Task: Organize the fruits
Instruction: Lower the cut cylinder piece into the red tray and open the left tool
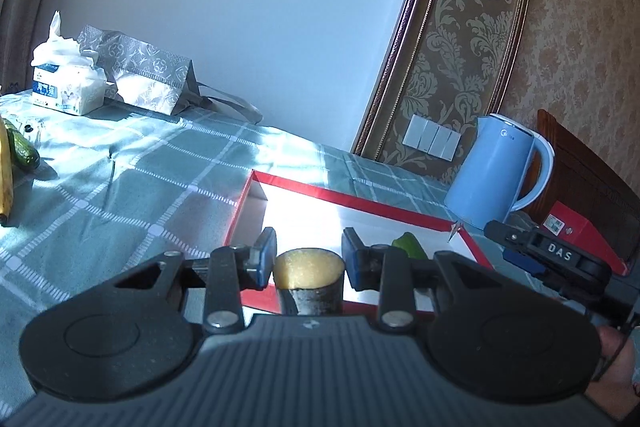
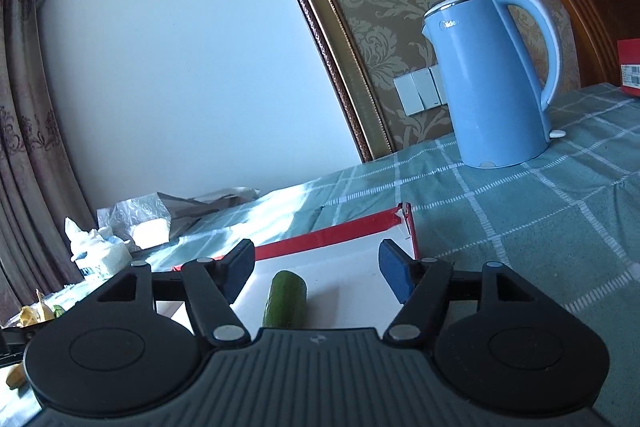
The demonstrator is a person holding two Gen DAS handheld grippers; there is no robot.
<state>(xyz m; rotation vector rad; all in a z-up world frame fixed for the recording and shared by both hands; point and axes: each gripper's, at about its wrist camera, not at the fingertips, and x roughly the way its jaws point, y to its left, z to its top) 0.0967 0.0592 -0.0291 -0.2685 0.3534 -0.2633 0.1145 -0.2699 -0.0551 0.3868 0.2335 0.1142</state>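
My left gripper holds a short dark cylinder with a yellow cut face, seemingly a piece of sugarcane, between its blue pads above the near edge of the red-rimmed white box. A green cucumber lies inside the box. My right gripper is open just above that cucumber, not touching it; it also shows at the right of the left wrist view. A banana and another cucumber lie on the cloth at the far left.
A blue kettle stands beyond the box on the green checked tablecloth. A tissue pack and a grey bag sit at the back left. A red box is at the right, by a wooden headboard.
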